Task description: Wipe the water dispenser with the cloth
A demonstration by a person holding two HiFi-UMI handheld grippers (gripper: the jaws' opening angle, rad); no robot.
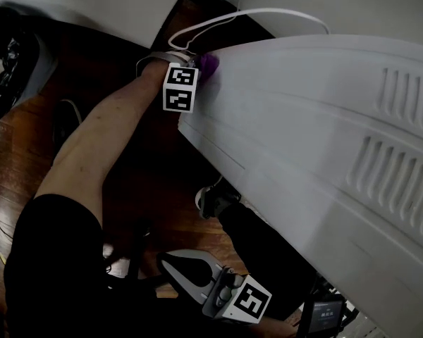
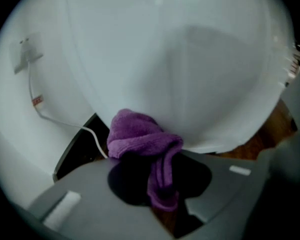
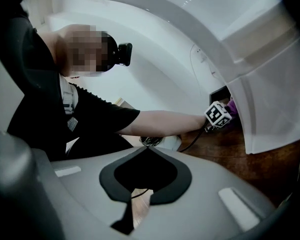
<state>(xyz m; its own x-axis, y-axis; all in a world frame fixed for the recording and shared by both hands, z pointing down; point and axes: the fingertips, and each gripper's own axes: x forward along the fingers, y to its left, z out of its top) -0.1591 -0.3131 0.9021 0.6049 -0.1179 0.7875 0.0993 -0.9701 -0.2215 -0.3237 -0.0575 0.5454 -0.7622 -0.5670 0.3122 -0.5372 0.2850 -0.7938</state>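
Left gripper (image 2: 160, 171): clamped on the purple cloth (image 2: 137, 134), holding it against the water dispenser's (image 1: 317, 132) far lower edge to wipe it.
Right gripper (image 3: 146, 151): jaws closed, empty, parked near, out of the way.

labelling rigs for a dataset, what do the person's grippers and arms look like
The left gripper and right gripper are grey with black-lined jaws. Each carries a white cube with black square markers. The person wears a black short sleeve.

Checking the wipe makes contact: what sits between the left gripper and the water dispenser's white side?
A purple cloth, pinched in the left gripper and bunched against the water dispenser; the left gripper view shows it.
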